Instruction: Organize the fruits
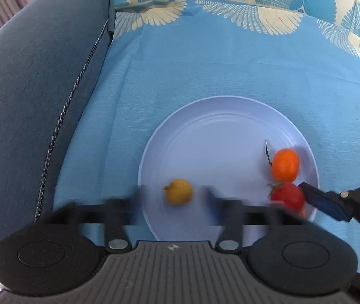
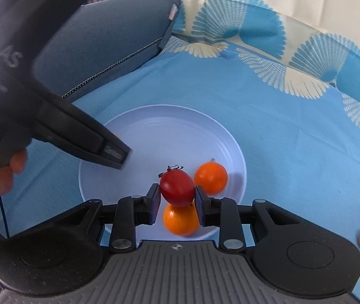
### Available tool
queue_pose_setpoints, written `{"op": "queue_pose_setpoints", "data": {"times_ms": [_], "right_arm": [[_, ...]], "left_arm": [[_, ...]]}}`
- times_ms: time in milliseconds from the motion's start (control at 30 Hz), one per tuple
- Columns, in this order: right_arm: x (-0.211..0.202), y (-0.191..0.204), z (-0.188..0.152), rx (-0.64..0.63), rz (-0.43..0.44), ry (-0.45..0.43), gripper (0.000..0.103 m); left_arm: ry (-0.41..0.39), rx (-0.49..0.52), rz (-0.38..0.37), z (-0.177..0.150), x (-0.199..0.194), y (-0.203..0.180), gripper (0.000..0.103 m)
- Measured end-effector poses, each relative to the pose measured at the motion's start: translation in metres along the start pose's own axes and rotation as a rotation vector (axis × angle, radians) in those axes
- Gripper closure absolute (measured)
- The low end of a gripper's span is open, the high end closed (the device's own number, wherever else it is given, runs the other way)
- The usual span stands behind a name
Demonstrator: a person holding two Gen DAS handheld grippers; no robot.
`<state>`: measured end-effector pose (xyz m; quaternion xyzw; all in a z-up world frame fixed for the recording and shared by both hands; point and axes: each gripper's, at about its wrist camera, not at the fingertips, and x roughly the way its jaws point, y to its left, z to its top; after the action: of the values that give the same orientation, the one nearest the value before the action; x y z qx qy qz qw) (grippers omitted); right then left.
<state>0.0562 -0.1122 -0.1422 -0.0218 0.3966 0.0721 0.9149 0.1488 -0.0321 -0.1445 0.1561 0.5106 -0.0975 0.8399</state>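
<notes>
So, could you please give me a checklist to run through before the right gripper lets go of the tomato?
1. Tomato held between the right gripper fingers: ok.
2. Tomato over the plate, not the cloth: ok.
3. Spot below free: not ok, an orange lies right under the tomato.
4. Second orange close by, may get nudged: not ok.
5. Left gripper out of the drop path: ok, it sits across the plate by the yellow fruit.
6. Height of tomato above the plate: cannot tell.
</notes>
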Motion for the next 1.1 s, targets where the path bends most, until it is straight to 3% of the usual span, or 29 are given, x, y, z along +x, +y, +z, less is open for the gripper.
{"op": "queue_pose_setpoints", "data": {"times_ms": [67, 133, 333, 600, 833, 1100], "right_arm": [[-0.001, 0.001, 0.003, -0.020, 0.003, -0.011, 0.057], [-0.007, 0.001, 0.005, -0.021, -0.016, -0.039, 0.033], [-0.041, -0.001, -0.001, 0.042, -0.060, -0.034, 0.012], [-0.106, 0.004, -0.029, 0.187, -0.036, 0.019, 0.004], [-0.168, 0.018, -0.050, 0.230, -0.087, -0.086, 0.003], [-0.212, 0.026, -0.069, 0.218, -0.101, -0.174, 0.001]], "left_arm": [[-0.060, -0.004, 0.028, -0.001, -0.011, 0.002, 0.000], [-0.079, 0.024, 0.034, -0.003, -0.023, 0.003, 0.000], [-0.088, 0.000, 0.073, -0.033, -0.068, 0.015, 0.000], [-0.116, -0.039, 0.071, -0.084, -0.132, 0.025, 0.000], [-0.188, -0.078, 0.057, -0.118, -0.176, 0.027, 0.000], [-0.255, -0.086, 0.065, -0.138, -0.209, 0.022, 0.000]]}}
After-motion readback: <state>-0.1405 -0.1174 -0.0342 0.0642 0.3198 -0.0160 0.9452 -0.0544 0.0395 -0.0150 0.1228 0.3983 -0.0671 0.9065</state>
